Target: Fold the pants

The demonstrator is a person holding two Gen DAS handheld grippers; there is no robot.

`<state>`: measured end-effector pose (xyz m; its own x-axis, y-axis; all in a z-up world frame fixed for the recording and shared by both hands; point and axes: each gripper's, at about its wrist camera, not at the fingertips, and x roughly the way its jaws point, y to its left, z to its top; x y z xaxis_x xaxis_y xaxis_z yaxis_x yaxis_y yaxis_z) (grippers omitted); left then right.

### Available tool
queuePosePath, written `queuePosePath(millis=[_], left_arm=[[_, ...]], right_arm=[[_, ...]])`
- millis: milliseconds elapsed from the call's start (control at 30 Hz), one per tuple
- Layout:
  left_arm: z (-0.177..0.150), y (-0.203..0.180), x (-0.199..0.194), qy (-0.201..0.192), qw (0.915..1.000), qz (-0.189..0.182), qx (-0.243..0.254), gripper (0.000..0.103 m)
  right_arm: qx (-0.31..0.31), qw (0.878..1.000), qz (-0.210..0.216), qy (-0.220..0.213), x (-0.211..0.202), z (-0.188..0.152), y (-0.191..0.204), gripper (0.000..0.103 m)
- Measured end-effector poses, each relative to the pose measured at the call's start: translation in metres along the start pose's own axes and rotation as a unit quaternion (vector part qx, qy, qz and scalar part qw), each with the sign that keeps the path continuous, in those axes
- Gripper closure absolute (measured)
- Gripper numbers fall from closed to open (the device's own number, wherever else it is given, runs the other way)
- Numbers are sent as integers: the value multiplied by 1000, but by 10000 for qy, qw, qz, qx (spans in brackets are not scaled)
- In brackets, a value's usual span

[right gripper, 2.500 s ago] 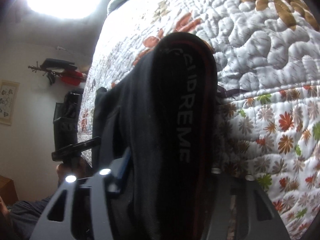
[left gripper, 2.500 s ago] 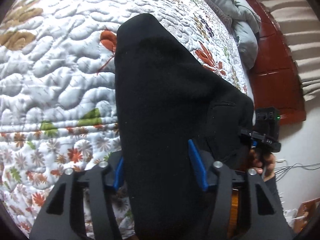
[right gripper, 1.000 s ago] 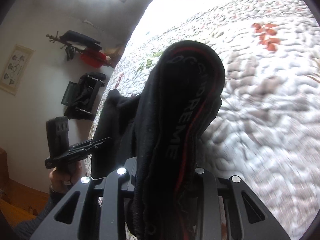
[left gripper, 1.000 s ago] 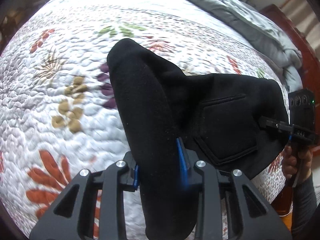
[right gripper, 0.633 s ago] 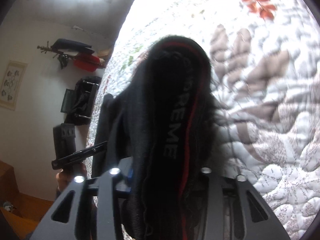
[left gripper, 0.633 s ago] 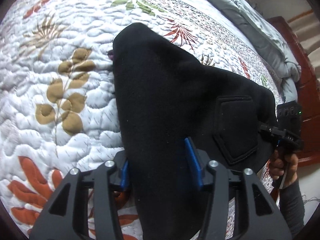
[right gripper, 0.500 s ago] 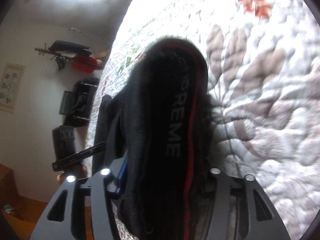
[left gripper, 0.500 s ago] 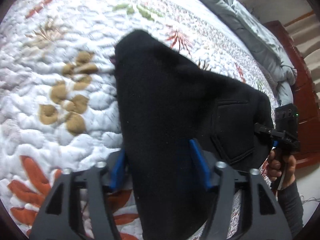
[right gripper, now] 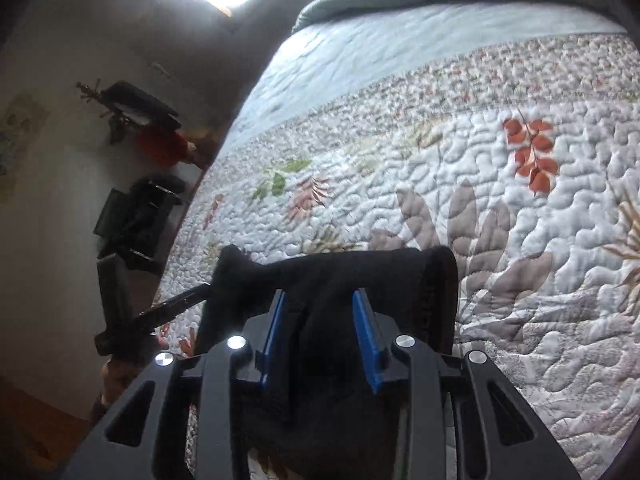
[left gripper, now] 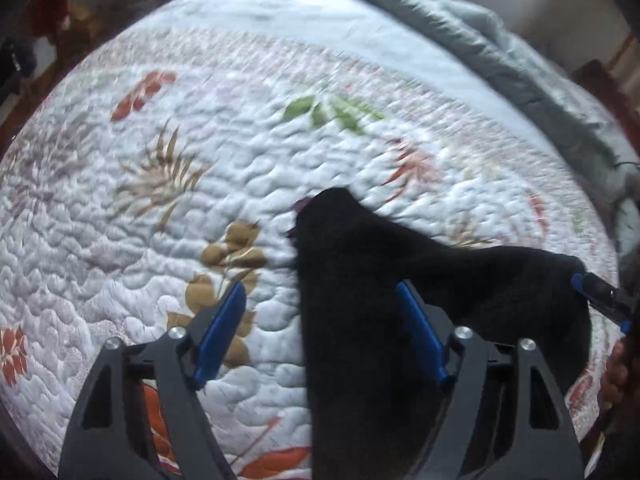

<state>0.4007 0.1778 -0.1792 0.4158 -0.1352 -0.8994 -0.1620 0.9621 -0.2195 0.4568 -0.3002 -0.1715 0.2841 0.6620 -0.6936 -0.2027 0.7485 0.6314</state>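
Left gripper [left gripper: 318,320] jaws, just opening, stand wide around black pants [left gripper: 360,280] on the quilt [left gripper: 200,152]

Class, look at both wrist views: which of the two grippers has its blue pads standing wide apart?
The left gripper: its blue pads stand wide, one clear over the floral quilt. The right gripper pinches the black pants narrowly.

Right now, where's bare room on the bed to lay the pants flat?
Free: the wide stretch of quilt beyond and left of the pants, up to the grey blanket along the far edge. Crowded: the near right, where the left gripper and right gripper bracket the bunched pants.
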Motion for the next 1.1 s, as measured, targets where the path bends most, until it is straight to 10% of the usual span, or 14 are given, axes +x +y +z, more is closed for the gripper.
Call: queuePosePath(millis=[100,333,567,1100], left_arm=[[3,9,20,152,9998,73,-75,20],[-5,11,-6,-53,9995,-300,-110,21],[-79,-1,-73,-701,9964,-160,460,19],[-121,26,-45,-399,9974,-599,-37,11]], right_arm=[[335,9994,-12,31,7,-3,-37,103],[456,9975,522,-158,-10,-10,-45,100],[-14,9925,1161,-392,-65,-63,1,91],[841,9885,1173,-450,-45,-112,-48,100]])
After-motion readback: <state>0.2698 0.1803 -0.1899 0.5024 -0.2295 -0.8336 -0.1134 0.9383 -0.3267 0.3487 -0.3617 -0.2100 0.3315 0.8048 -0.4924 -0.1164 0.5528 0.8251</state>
